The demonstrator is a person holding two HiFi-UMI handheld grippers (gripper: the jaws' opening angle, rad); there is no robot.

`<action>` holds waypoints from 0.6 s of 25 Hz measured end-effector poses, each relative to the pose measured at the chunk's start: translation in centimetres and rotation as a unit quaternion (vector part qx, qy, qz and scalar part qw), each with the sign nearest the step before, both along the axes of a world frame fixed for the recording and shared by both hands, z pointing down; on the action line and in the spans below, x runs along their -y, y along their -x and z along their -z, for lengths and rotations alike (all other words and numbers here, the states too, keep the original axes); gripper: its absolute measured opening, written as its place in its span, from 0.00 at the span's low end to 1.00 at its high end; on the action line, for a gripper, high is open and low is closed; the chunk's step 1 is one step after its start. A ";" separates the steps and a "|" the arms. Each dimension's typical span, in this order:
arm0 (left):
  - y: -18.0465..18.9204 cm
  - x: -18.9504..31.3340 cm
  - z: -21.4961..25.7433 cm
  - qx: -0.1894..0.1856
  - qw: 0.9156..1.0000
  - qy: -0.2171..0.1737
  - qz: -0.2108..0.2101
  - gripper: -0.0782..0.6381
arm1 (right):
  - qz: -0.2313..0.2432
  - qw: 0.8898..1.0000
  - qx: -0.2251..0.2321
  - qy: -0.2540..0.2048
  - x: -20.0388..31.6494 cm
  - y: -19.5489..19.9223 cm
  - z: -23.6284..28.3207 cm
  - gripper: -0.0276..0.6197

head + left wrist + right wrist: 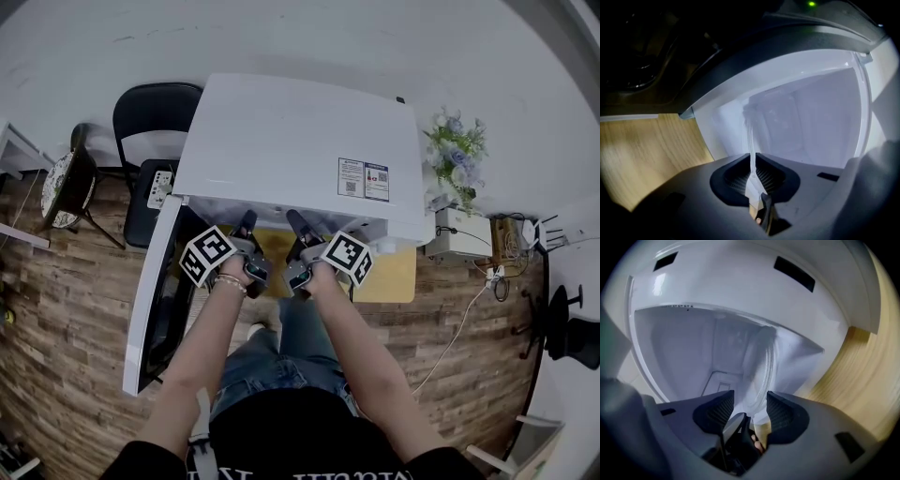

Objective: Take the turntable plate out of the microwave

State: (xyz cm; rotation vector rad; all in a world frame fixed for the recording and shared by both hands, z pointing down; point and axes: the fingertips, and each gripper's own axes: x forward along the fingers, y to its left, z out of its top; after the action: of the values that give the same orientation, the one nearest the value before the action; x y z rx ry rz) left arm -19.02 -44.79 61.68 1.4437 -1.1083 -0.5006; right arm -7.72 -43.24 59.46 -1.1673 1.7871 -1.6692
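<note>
- Here the left gripper (752,177) is clamped on the rim of the turntable plate (751,140), which is still inside the microwave (300,141). A grip at each side would likely keep the glass level.
- The right gripper (750,408) stands part open, with the rim between its pads and apparently unpinched.
- The head view shows the open door (150,309) at left. The casing hides the plate there.
</note>
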 end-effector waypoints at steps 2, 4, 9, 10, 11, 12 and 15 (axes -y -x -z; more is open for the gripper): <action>0.2 0.0 0.2 -0.008 1.000 -0.005 0.004 0.16 | 0.003 1.000 0.006 0.007 0.2 0.5 0.0 0.37; 0.2 0.0 0.5 -0.008 1.000 -0.013 0.003 0.16 | 0.000 1.000 0.012 0.013 0.4 0.8 0.0 0.36; 0.1 -0.1 1.3 -0.005 0.999 -0.033 -0.008 0.16 | -0.026 0.999 0.027 0.031 0.8 0.9 -0.8 0.24; 0.1 -0.1 1.3 -0.002 0.999 -0.034 -0.011 0.16 | -0.029 0.999 0.020 0.035 0.7 0.8 -1.0 0.20; 0.1 -0.1 1.3 0.001 0.999 -0.034 -0.014 0.16 | -0.031 0.999 0.011 0.039 0.7 0.8 -1.3 0.16; 0.1 -0.1 1.2 0.005 0.999 -0.034 -0.018 0.16 | -0.032 0.999 0.004 0.042 0.6 0.7 -1.5 0.13; 0.1 -0.4 1.0 0.018 0.999 -0.037 -0.026 0.17 | -0.041 0.998 0.015 0.044 0.3 0.7 -1.7 0.11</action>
State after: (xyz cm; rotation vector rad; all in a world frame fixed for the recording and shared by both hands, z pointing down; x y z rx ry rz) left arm -19.12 -44.41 60.64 1.5474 -1.0874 -0.4837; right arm -8.43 -43.57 61.15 -1.2295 1.6419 -1.7230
